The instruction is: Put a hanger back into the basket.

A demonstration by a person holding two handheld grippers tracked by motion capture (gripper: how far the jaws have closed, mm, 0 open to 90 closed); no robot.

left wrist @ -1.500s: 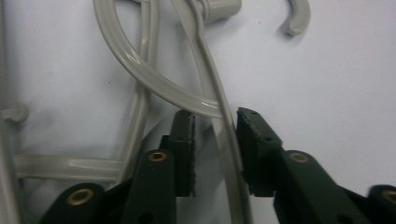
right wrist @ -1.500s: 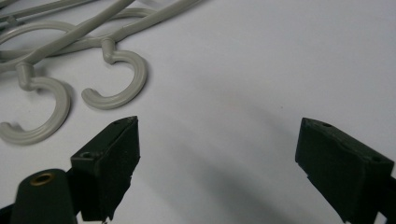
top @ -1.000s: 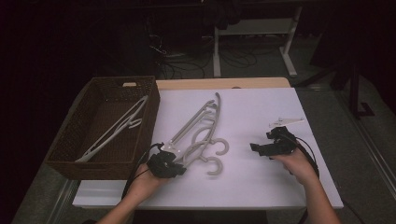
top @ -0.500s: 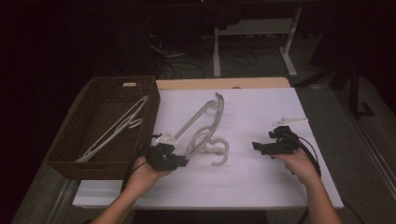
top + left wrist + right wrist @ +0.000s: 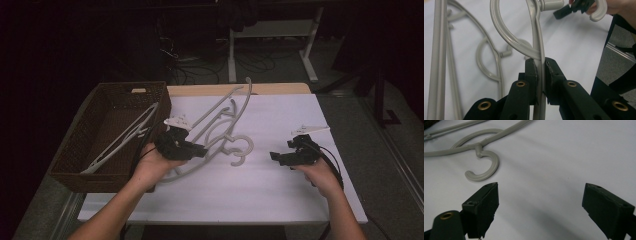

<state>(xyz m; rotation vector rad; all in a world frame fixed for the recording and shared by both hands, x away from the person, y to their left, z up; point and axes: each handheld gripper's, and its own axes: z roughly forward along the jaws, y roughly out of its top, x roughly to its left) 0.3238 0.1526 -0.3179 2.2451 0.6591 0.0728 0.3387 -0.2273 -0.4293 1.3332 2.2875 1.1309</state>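
My left gripper point(image 5: 201, 149) is shut on the thin bar of a grey plastic hanger point(image 5: 227, 112), held tilted up off the white table point(image 5: 280, 200). In the left gripper view the pads point(image 5: 532, 72) pinch that bar point(image 5: 540, 50) just below its hook neck. A second grey hanger point(image 5: 241, 156) lies under it, its hook point(image 5: 484, 171) resting on the table. My right gripper point(image 5: 278, 158) sits low at the table's right side, open, with bare table between its jaws point(image 5: 539, 195). It is apart from the hook.
A brown wicker basket point(image 5: 75, 150) stands at the table's left edge with a pale hanger point(image 5: 125, 137) lying inside. Desk legs and cables sit in the dark behind the table. The far hand and its gripper point(image 5: 579, 6) appear beyond the raised hanger.
My left gripper has risen and drawn slightly back, lifting the gripped hanger so its far end tilts up off the table. The right hand has stayed put.
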